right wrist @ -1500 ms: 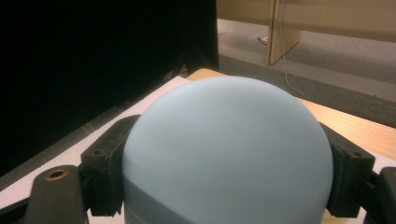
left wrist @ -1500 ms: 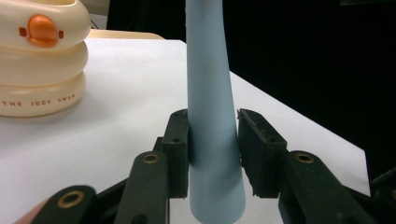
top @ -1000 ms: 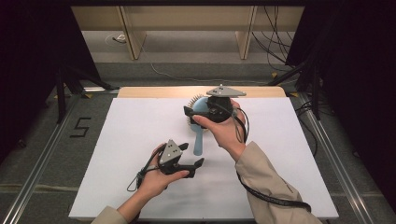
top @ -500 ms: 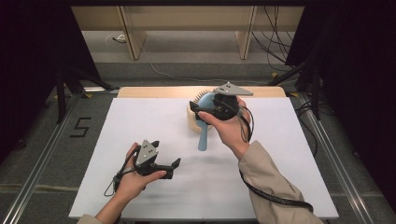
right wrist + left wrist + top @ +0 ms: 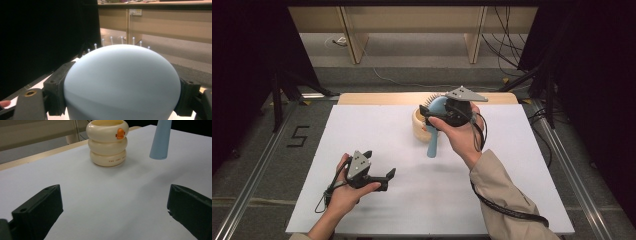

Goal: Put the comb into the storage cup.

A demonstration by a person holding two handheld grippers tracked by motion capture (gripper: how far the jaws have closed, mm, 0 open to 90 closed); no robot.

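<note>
Pale-blue hairbrush (image 5: 435,126) clamped by its head in the right gripper (image 5: 447,114), hanging handle-down beside the cream ringed cup (image 5: 107,142). Left gripper (image 5: 379,179) low over the white table (image 5: 377,135), jaws just opened wide, empty. Judged step: dropping the brush into the cup; next calls for centring the handle over the rim.

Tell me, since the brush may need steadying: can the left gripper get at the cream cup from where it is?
Probably yes: the left gripper is open, with bare white table between it and the cream cup. The blue brush hangs beside it.
</note>
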